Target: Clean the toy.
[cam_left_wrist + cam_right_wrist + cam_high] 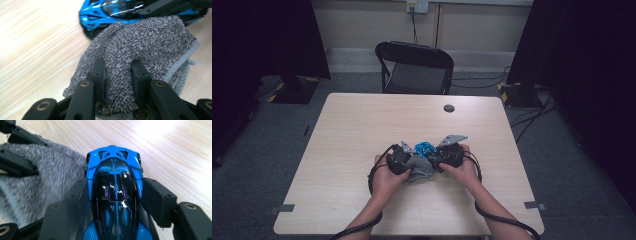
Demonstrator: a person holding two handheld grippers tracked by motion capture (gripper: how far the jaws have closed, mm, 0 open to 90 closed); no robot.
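The left tongs (117, 72) pinch a fold of the grey cloth (145, 47); the right tongs (115, 200) clamp the blue toy car (115, 195) by its sides, just beside that cloth. Beneath both lies the pale wood table (362, 125); beyond them a black folding chair (414, 67) on grey carpet (562, 165)

Left gripper (404, 159) on grey cloth (419, 167), right gripper (443, 156) beside blue toy car (425, 148), mid-table (362, 130)
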